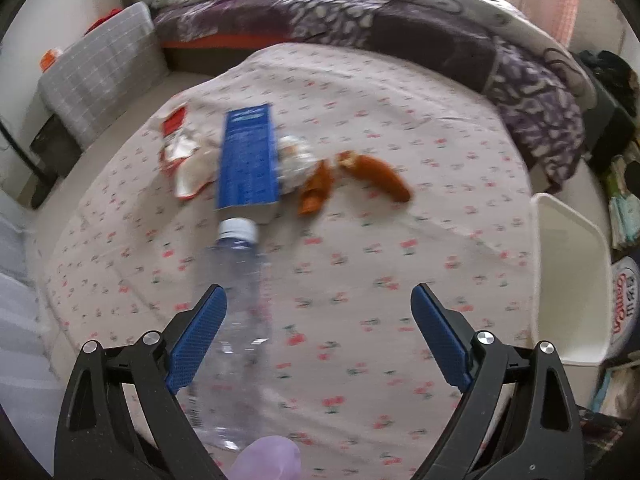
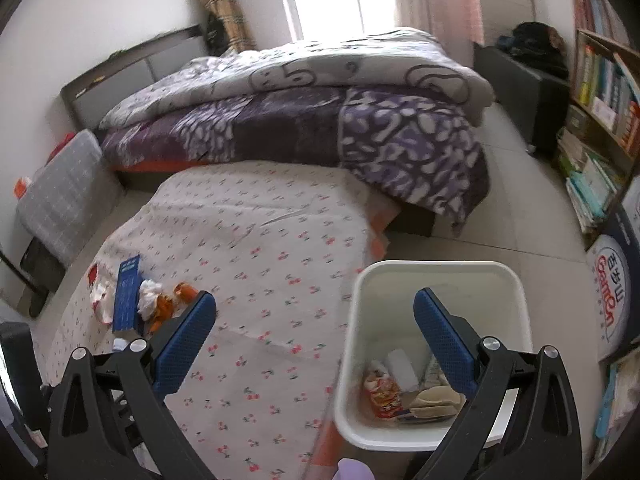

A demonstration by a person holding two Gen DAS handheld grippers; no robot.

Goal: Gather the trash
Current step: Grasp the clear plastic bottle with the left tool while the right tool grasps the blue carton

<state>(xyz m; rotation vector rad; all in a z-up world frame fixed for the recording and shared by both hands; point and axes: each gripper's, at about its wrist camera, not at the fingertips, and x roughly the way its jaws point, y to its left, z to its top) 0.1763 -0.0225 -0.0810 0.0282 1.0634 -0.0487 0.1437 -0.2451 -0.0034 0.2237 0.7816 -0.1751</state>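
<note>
A clear plastic bottle (image 1: 236, 320) with a white cap lies on the cherry-print cloth (image 1: 400, 260). My left gripper (image 1: 319, 291) hangs open above it; the bottle runs along the left finger (image 1: 200, 332), and the right pad is far from it. Beyond the cap lie a blue carton (image 1: 248, 160), a red-and-white wrapper (image 1: 176, 144), a crumpled tissue (image 1: 296, 158) and orange scraps (image 1: 380, 176). My right gripper (image 2: 315, 297) is open and empty, its right finger over the white bin (image 2: 436, 270). The bin holds a red snack packet (image 2: 382, 394) and paper scraps.
A bed with a purple quilt (image 2: 320, 128) stands behind the cloth. A grey checked cushion (image 2: 60, 200) leans at the left. Bookshelves (image 2: 600, 120) and a round printed sign (image 2: 612, 292) line the right side. The bin (image 1: 568, 280) stands off the cloth's right edge.
</note>
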